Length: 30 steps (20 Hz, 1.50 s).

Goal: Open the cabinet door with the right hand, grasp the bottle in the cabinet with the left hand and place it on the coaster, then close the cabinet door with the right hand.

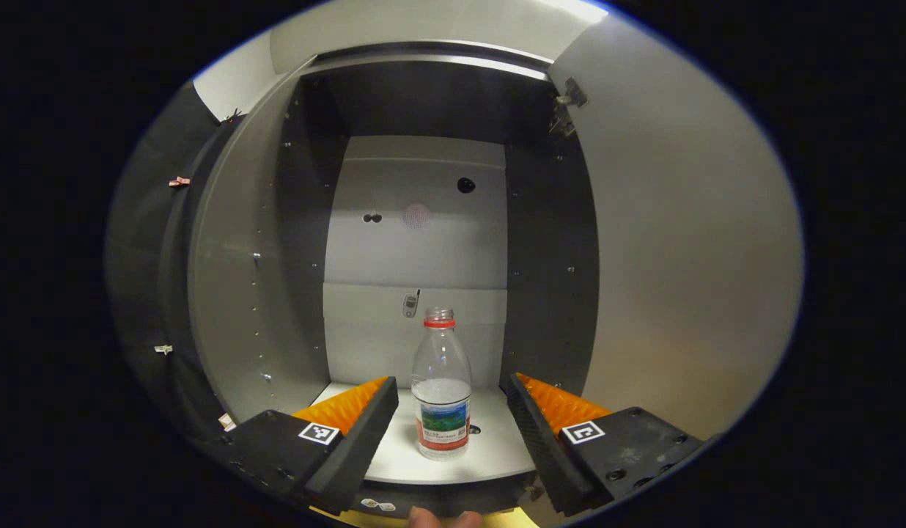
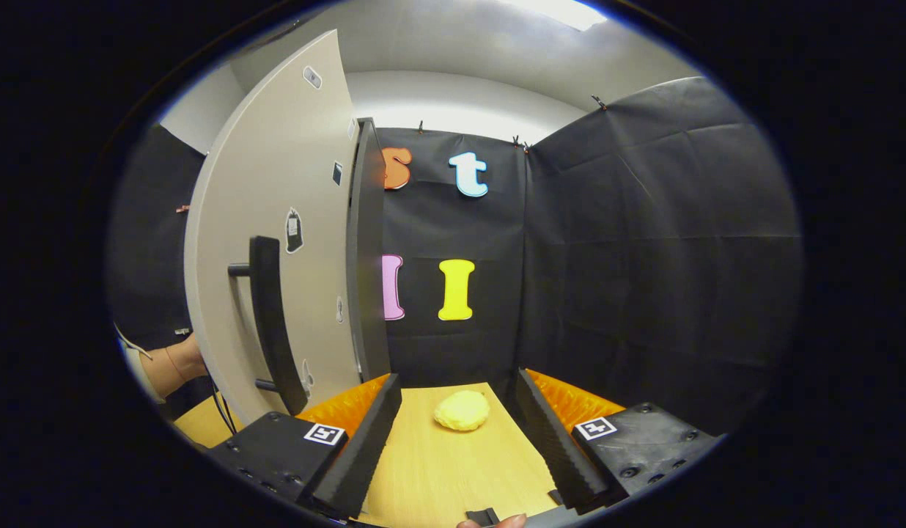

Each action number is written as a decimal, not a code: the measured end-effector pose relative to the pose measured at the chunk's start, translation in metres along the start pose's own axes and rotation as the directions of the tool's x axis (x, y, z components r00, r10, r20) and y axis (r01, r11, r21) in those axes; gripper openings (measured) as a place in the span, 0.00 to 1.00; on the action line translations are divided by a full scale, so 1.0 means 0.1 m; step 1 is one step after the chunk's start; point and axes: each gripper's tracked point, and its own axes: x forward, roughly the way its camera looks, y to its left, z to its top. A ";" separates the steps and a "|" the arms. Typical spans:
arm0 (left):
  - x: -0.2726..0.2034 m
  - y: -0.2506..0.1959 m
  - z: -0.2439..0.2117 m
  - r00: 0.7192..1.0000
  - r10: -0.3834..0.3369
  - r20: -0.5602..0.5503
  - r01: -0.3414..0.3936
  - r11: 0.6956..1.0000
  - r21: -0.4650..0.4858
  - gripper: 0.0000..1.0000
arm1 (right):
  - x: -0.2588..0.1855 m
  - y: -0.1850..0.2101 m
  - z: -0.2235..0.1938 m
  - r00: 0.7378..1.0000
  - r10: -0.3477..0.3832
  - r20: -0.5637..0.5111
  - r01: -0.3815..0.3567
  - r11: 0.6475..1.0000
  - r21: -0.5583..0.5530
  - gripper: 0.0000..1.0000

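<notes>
A clear plastic bottle (image 1: 442,392) with a red neck ring and a printed label stands upright on the cabinet's white shelf (image 1: 490,458). My left gripper (image 1: 449,429) is open, its fingers on either side of the bottle's lower half with gaps on both sides. The cabinet door (image 1: 687,257) is swung open at the right of the left gripper view. In the right gripper view the same door (image 2: 277,220) shows at the left with its dark bar handle (image 2: 273,323). My right gripper (image 2: 457,433) is open over the wooden table, holding nothing.
A yellow lumpy object (image 2: 462,411) lies on the wooden table (image 2: 453,477) ahead of the right gripper. A person's arm (image 2: 178,363) shows beyond the door's left edge. Grey cabinet side walls (image 1: 233,293) flank the shelf closely.
</notes>
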 end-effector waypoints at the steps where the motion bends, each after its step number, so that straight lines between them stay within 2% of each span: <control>1: 0.08 0.01 -0.05 1.000 0.007 -0.007 -0.007 1.000 0.000 0.95 | 0.01 0.03 -0.01 1.000 0.006 -0.008 -0.006 1.000 0.014 0.98; 6: 0.40 0.03 -0.36 0.998 0.036 -0.052 -0.037 0.999 -0.024 0.95 | 0.05 0.04 -0.03 1.000 0.011 -0.015 -0.011 0.999 0.032 0.98; 11: 0.69 0.16 -0.51 0.994 0.093 -0.049 -0.094 0.996 -0.012 0.95 | 0.03 0.04 -0.08 0.999 0.016 -0.039 -0.014 0.999 0.038 0.98; 14: 0.80 0.17 -0.61 0.993 0.096 -0.065 -0.095 0.995 0.013 0.95 | 0.04 0.04 -0.09 0.999 0.025 -0.048 -0.023 0.999 0.043 0.98; 15: 0.83 0.16 -0.63 0.993 0.097 -0.068 -0.097 0.995 0.010 0.92 | 0.04 0.06 -0.10 0.998 0.031 -0.050 -0.028 0.998 0.048 0.98; 17: 0.83 0.12 -0.62 0.996 0.070 -0.061 -0.070 0.998 0.004 0.79 | 0.05 0.05 -0.09 0.998 0.026 -0.048 -0.024 0.999 0.048 0.98; 21: 0.67 0.14 -0.49 0.998 0.054 -0.040 -0.052 0.998 0.039 0.77 | 0.11 0.01 -0.01 1.000 0.001 -0.003 0.000 0.999 0.049 0.98; 25: 0.27 0.26 -0.31 1.000 0.024 -0.016 -0.023 0.999 0.022 0.77 | 0.14 0.03 0.01 0.999 -0.042 -0.005 0.042 0.992 0.117 0.98; 30: -0.36 0.69 -0.16 0.999 0.040 0.005 -0.040 0.998 0.051 0.77 | 0.16 0.03 0.09 0.997 -0.078 0.017 0.074 0.985 0.155 0.98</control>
